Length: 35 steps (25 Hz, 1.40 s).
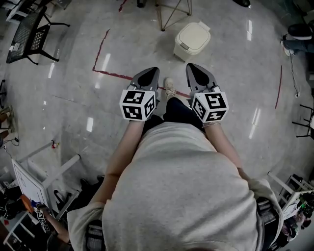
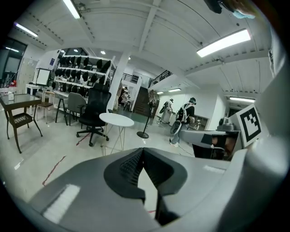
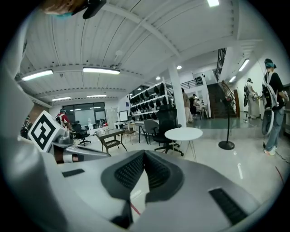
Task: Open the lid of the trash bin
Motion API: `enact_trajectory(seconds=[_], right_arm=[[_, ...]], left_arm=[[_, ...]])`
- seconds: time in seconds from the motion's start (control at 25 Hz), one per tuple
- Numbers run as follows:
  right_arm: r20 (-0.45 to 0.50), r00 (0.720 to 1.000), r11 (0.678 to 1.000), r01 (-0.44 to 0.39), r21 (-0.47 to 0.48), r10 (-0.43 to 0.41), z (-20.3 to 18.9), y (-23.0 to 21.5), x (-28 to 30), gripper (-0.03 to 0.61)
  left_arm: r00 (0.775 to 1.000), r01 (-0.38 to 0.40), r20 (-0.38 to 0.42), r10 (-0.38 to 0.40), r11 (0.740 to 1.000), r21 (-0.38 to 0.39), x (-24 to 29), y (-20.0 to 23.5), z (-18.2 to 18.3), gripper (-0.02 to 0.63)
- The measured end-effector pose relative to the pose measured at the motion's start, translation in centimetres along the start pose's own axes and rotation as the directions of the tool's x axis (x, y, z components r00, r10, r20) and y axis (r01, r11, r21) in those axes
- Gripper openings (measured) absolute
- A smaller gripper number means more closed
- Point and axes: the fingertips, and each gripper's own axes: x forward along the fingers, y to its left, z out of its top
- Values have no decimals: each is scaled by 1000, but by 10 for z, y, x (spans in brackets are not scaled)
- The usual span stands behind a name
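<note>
The room is a wide workshop with a shiny grey floor (image 1: 73,73) marked by red tape (image 1: 113,74). The bin (image 1: 192,39) stands on this floor, in front of the person and a little to the right, and its lid looks closed. Both grippers are held low before the body and well apart from the bin. The left gripper (image 1: 151,73) has its fingers pressed together with nothing between them, and the right gripper (image 1: 191,67) is the same.

I think the main danger is the smooth floor. The bin looks light, so a push on the lid may slide or tip it instead of opening it. Fingers pressed together may also slip off the lid edge.

There is open floor on both sides of the bin. Just behind it stand thin metal legs (image 1: 171,14), so a far reach may hit them.
</note>
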Motion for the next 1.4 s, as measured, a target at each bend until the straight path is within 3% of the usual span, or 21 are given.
enact_trajectory(seconds=[0.12,0.4,0.76,1.16,1.4], right_arm=[[-31,998,998,-60,14,60,6,-21,34,6],[-154,974,986,-160,38,164,2,-66,109,6],[-208,971,990,-101,101,120,2,-153,154,6],[-287,955,990,-38,139,77,-19,-180,167,6],[-350,936,981,37,189,32,-52,-197,178,6]], left_arm=[[1000,-13,12,13,1000,-14,35,16,20,9],[998,20,-58,-20,1000,7,124,43,51,9],[991,66,-114,-66,998,-8,218,39,72,9],[969,81,-227,-98,993,-82,248,50,44,9],[940,109,-308,-145,986,-130,274,64,13,8]])
